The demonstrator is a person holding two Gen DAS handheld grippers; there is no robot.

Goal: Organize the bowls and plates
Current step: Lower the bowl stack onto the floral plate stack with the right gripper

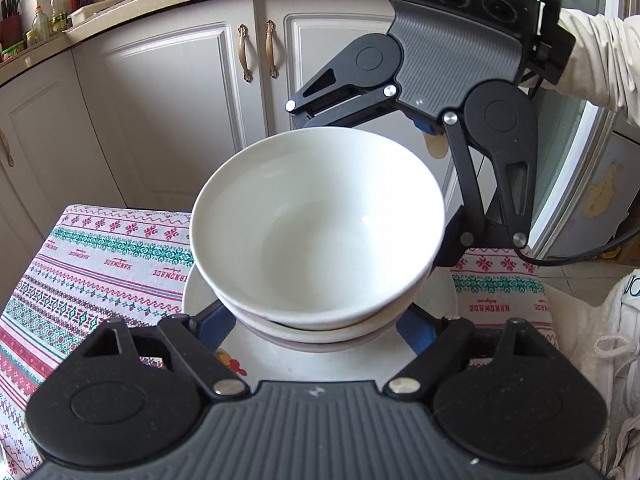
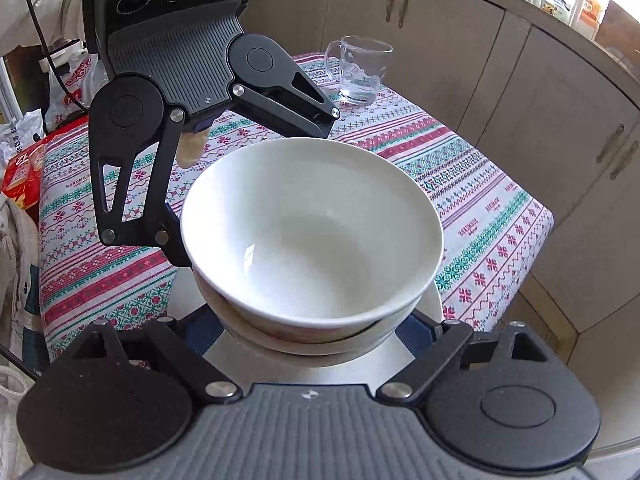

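Note:
A white bowl (image 1: 316,228) sits nested in a second bowl (image 1: 320,334), and the stack rests on a white plate (image 1: 280,360) on the patterned tablecloth. It also shows in the right wrist view as the top bowl (image 2: 312,232), lower bowl (image 2: 304,340) and plate (image 2: 320,360). My left gripper (image 1: 316,328) is spread wide, its blue pads on both sides of the stack's near base. My right gripper (image 2: 312,332) is spread the same way from the opposite side. The fingertips of both are hidden under the bowls, so contact is unclear.
A glass mug (image 2: 360,70) stands at the table's far corner. The patterned tablecloth (image 2: 480,200) covers a small table. Kitchen cabinets (image 1: 180,100) stand behind, and bags and boxes (image 2: 24,168) lie beside the table.

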